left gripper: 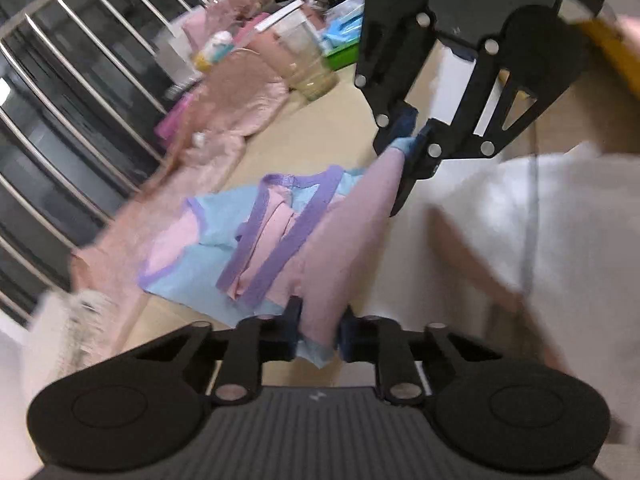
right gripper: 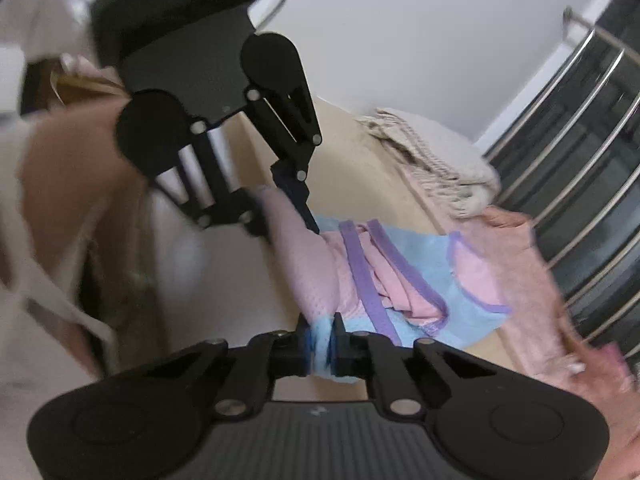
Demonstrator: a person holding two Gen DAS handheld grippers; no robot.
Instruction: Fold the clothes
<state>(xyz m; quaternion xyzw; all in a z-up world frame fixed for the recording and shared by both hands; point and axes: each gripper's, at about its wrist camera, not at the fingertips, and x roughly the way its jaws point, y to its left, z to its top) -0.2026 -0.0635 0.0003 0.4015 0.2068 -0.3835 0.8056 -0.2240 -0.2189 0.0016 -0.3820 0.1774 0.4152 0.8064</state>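
Left tongs (left gripper: 316,334), right tongs (right gripper: 320,346) each pinch garment (left gripper: 224,236) edge, stretched between.

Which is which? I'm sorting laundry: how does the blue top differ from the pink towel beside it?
The blue top is smooth, light blue and pink with purple trim; the pink towel is fuzzy and plain pink. The top's edge is lifted by both tools, left tool and right tool; the towel lies untouched. Both rest on the beige table.

I see soft, even indoor light, heavy motion blur toward the edges, and strong fisheye bending with dark corners.
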